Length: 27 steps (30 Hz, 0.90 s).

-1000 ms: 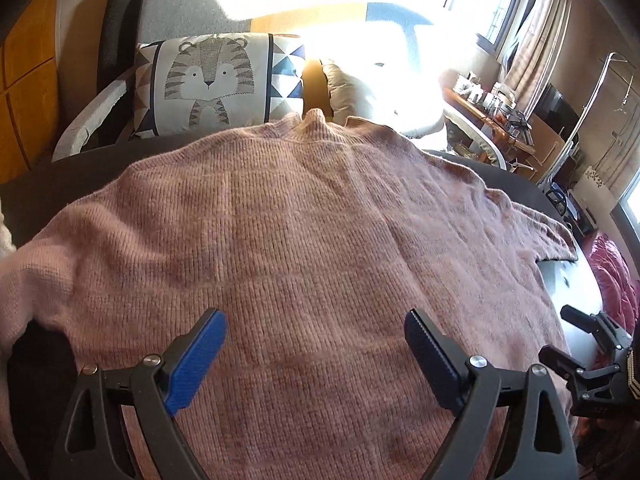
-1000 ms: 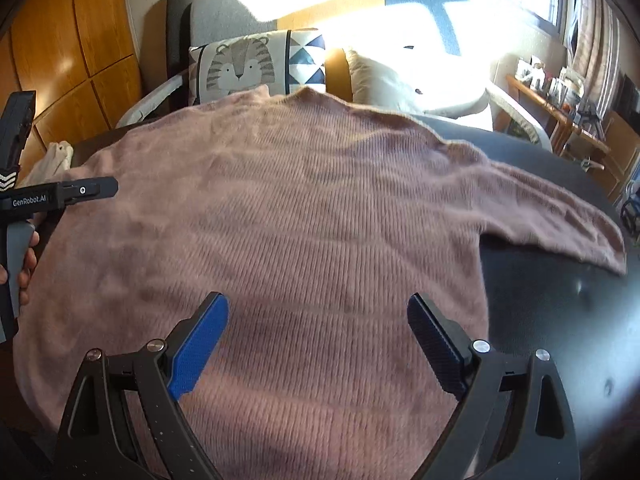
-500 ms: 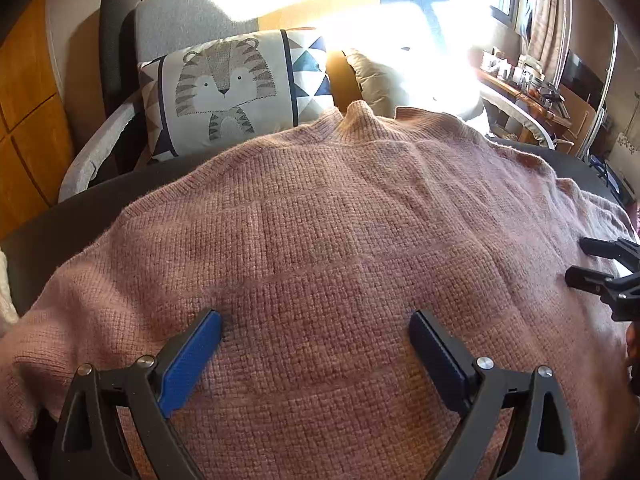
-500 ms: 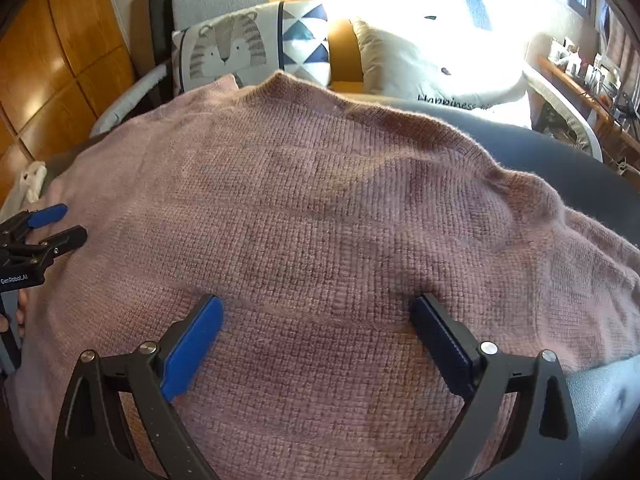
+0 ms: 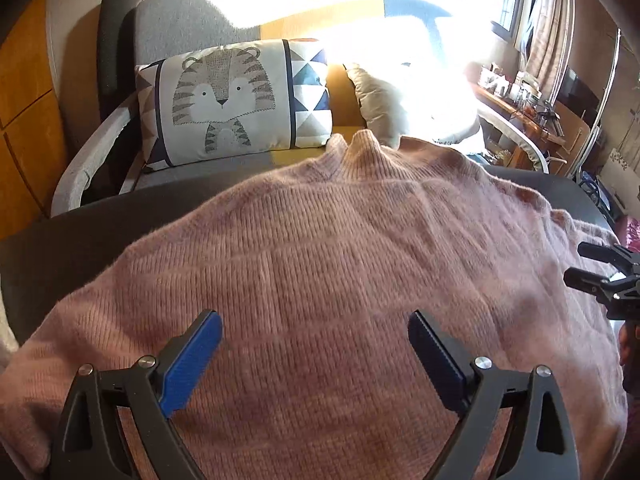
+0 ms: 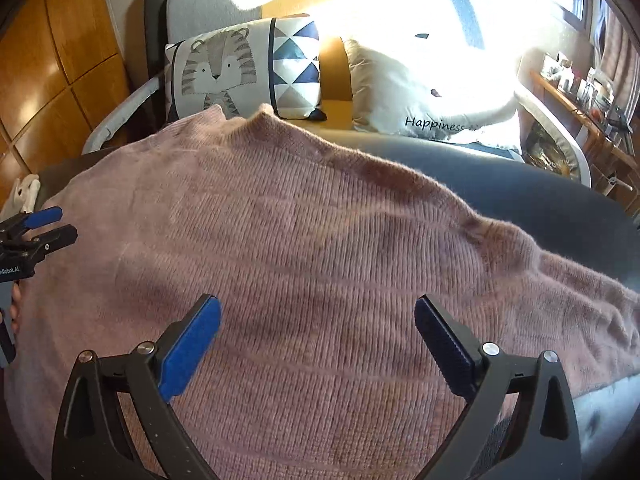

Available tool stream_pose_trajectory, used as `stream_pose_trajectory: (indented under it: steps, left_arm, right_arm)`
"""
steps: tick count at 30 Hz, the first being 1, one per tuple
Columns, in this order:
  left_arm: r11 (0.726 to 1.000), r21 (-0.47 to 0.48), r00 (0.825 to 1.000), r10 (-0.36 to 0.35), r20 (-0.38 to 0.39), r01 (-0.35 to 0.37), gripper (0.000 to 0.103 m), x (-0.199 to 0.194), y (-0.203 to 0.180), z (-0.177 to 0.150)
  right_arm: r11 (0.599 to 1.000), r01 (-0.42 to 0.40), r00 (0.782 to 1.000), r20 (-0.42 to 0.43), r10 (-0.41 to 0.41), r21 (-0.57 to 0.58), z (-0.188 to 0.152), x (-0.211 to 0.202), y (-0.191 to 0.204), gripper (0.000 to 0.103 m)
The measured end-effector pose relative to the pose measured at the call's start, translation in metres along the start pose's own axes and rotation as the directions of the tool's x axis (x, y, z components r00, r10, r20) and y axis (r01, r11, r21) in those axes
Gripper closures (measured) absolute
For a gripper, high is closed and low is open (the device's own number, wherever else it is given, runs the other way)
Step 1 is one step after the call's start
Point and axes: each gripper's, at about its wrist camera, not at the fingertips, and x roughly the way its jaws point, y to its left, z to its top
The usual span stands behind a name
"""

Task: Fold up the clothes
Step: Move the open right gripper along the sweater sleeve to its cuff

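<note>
One pink knit sweater (image 5: 340,280) lies spread flat over the dark table (image 5: 60,240) in front of me, collar pointing away toward the sofa; my left gripper (image 5: 314,344) hangs over its body with jaws wide and nothing between them; my right gripper (image 6: 318,332) hangs likewise, wide and empty; only the right view shows the sleeve (image 6: 580,300) trailing rightward and the "Happiness" cushion (image 6: 432,92); both show the tiger cushion (image 5: 228,100).
</note>
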Motion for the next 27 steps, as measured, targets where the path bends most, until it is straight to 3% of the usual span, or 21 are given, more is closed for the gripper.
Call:
stream_pose_trajectory:
  steps: [5,7,10,17,21,25,27]
  left_arm:
    - [0.993,-0.016,0.993,0.117,-0.031,-0.117,0.007,0.028,0.025,0.018]
    - [0.993,-0.059,0.994,0.099,-0.040,-0.101,0.000,0.033,0.041,0.011]
    - [0.994,-0.050,0.995,0.093,-0.022,-0.094,0.000,0.033,0.049,0.007]
    - [0.993,-0.073,0.995,0.088,-0.044,-0.091,0.001,0.021,0.049,0.003]
    - [0.994,-0.110,0.999,-0.002,-0.039,-0.003,0.001,-0.005,0.029,-0.012]
    - [0.995,-0.082,0.993,-0.059,-0.100,0.051,0.001,-0.016,-0.002,-0.044]
    - [1.000,-0.015,0.996,-0.024,-0.083,0.023,0.001,-0.023,-0.021,-0.055]
  right_arm:
    - [0.992,0.048,0.998,-0.052,-0.042,0.117,0.004,0.033,-0.046,0.003]
    - [0.993,0.042,0.999,-0.028,-0.039,0.112,0.001,0.033,-0.056,0.002]
    - [0.994,0.056,0.998,-0.030,-0.053,0.097,0.001,0.033,-0.060,0.002]
    - [0.998,-0.036,0.999,0.003,0.036,0.047,-0.011,-0.005,-0.016,0.002]
    - [0.996,-0.090,0.996,0.021,0.090,0.016,-0.018,-0.028,0.010,0.001]
    - [0.974,-0.222,0.975,-0.023,0.221,-0.044,-0.039,-0.041,0.046,0.001]
    - [0.966,-0.254,0.966,-0.051,0.252,-0.047,-0.054,-0.042,0.055,0.001]
